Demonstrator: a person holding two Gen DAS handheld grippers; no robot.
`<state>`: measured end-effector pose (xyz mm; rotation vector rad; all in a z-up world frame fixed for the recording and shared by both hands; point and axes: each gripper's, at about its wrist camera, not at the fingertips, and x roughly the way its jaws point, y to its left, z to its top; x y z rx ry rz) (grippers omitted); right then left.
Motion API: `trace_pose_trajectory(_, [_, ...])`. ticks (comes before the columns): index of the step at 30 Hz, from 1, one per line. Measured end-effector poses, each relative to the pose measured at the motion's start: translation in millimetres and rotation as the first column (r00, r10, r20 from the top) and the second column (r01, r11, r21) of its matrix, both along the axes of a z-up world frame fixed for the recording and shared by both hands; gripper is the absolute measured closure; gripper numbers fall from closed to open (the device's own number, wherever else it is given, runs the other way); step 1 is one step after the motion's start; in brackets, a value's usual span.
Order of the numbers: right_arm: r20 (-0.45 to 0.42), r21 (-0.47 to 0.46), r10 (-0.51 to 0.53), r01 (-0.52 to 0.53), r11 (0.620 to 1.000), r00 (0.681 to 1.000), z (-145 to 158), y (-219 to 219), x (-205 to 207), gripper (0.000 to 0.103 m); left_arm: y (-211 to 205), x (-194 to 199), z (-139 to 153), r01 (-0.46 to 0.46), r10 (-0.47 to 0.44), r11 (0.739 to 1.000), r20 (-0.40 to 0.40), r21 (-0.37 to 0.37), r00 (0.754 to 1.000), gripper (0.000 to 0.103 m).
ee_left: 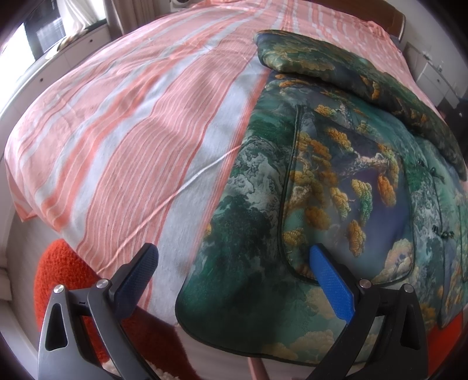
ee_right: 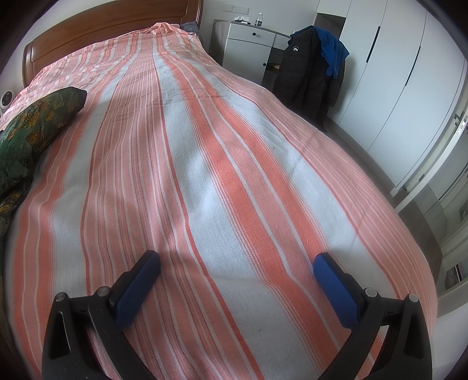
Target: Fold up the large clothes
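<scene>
A large green jacket [ee_left: 336, 181] printed with trees and clouds lies flat on the striped bed [ee_left: 131, 131], with one sleeve [ee_left: 351, 79] folded across its top. My left gripper [ee_left: 234, 257] is open and empty just above the jacket's near hem corner. My right gripper [ee_right: 237, 263] is open and empty over bare bedspread [ee_right: 234, 160]. In the right wrist view only the sleeve end [ee_right: 38, 117] shows at the far left.
An orange-red knitted thing [ee_left: 64, 271] sits below the bed's near edge. A wooden headboard [ee_right: 111, 26], a white nightstand [ee_right: 251, 46], a dark coat [ee_right: 313, 73] hung by it and white wardrobes [ee_right: 395, 87] stand beyond the bed.
</scene>
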<state>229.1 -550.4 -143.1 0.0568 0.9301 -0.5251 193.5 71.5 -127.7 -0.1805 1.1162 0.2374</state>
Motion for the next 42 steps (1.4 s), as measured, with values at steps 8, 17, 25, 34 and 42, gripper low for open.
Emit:
trace_pose_trajectory(8, [0.000, 0.000, 0.000, 0.000, 1.000, 1.000, 0.2, -0.1, -0.3, 0.000, 1.1, 0.8, -0.9, 0.000, 0.000, 1.000, -0.005, 0.004, 1.000, 0.000])
trace_pose_trajectory(17, [0.000, 0.001, 0.001, -0.001, 1.000, 1.000, 0.1, -0.1, -0.4, 0.000, 1.1, 0.8, -0.9, -0.003, 0.003, 1.000, -0.004, 0.004, 1.000, 0.000])
trace_pose_trajectory(25, [0.000, 0.001, 0.001, -0.001, 1.000, 1.000, 0.1, -0.1, -0.3, 0.000, 1.2, 0.9, -1.1, -0.004, 0.004, 1.000, -0.003, 0.004, 1.000, 0.000])
trace_pose_trajectory(34, [0.000, 0.002, 0.001, -0.001, 1.000, 1.000, 0.1, -0.1, -0.2, 0.000, 1.4, 0.9, -1.3, -0.005, 0.005, 1.000, -0.002, 0.002, 1.000, 0.000])
trace_pose_trajectory(42, [0.000, 0.002, 0.001, -0.001, 1.000, 1.000, 0.2, -0.3, -0.3, 0.000, 2.2, 1.0, -0.5, -0.004, 0.004, 1.000, -0.003, 0.005, 1.000, 0.000])
